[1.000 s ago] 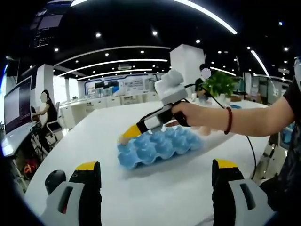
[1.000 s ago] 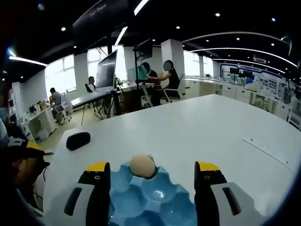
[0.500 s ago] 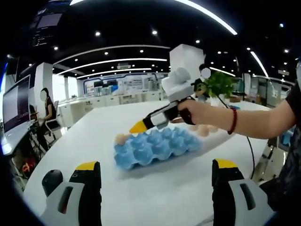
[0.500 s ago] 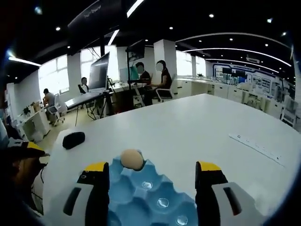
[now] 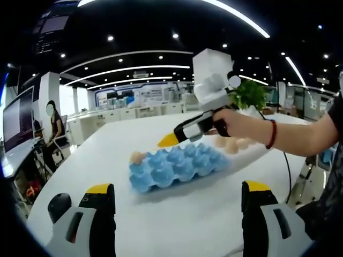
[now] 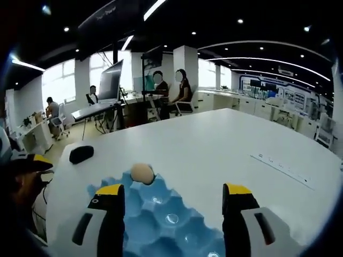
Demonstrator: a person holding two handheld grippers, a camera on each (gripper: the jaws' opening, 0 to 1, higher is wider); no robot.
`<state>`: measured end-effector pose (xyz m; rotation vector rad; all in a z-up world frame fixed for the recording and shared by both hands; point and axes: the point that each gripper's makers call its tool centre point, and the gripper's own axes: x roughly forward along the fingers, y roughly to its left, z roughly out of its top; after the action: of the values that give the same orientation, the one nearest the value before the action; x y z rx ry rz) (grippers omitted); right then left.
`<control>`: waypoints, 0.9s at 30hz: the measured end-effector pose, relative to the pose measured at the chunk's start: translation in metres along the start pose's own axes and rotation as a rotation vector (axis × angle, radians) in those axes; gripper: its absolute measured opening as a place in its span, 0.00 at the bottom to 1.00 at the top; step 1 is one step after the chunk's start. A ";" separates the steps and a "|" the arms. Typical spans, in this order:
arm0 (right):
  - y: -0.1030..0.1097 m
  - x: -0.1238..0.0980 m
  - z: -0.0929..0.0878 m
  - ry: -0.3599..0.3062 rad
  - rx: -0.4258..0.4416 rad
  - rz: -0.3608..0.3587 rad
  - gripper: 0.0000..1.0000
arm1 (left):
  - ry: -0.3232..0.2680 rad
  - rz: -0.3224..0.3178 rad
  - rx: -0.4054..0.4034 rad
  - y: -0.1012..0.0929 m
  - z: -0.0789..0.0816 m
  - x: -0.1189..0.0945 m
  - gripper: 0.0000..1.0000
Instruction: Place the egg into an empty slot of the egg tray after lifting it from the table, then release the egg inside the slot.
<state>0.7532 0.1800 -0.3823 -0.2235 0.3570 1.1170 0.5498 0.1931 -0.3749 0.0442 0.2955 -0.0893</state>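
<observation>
Egg [image 6: 142,173] sits in a corner slot at the far end of the blue egg tray [image 6: 161,214] in the right gripper view, beyond and apart from the right gripper [image 6: 174,211], whose yellow-tipped jaws stand spread with nothing between them; the egg lies toward 11 o'clock from the gap between the jaws. In the left gripper view the same egg [image 5: 137,157] rests at the tray's [image 5: 177,166] 9 o'clock end, with the right gripper [image 5: 170,140] hovering above the tray, held by a hand [image 5: 228,120]. More eggs [image 5: 233,143] lie on the white table [image 5: 177,225] just behind the tray. The left gripper [image 5: 177,214] is spread wide and empty, well short of the tray. A black mouse [image 6: 81,154] lies at 10 o'clock of the tray.
</observation>
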 end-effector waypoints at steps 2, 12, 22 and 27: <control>-0.002 -0.003 -0.001 -0.001 -0.002 -0.004 0.77 | 0.000 -0.002 0.001 -0.001 0.000 0.000 1.00; -0.014 -0.011 -0.008 0.013 -0.008 -0.024 0.77 | 0.003 -0.001 0.004 -0.001 0.000 0.003 1.00; -0.030 -0.023 -0.016 0.017 0.013 -0.052 0.76 | 0.010 -0.010 0.009 -0.006 -0.001 0.011 1.00; -0.040 -0.027 -0.020 0.021 0.031 -0.064 0.75 | 0.012 -0.018 0.012 -0.009 -0.001 0.015 1.00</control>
<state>0.7758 0.1329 -0.3903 -0.2177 0.3833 1.0459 0.5625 0.1829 -0.3807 0.0539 0.3076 -0.1091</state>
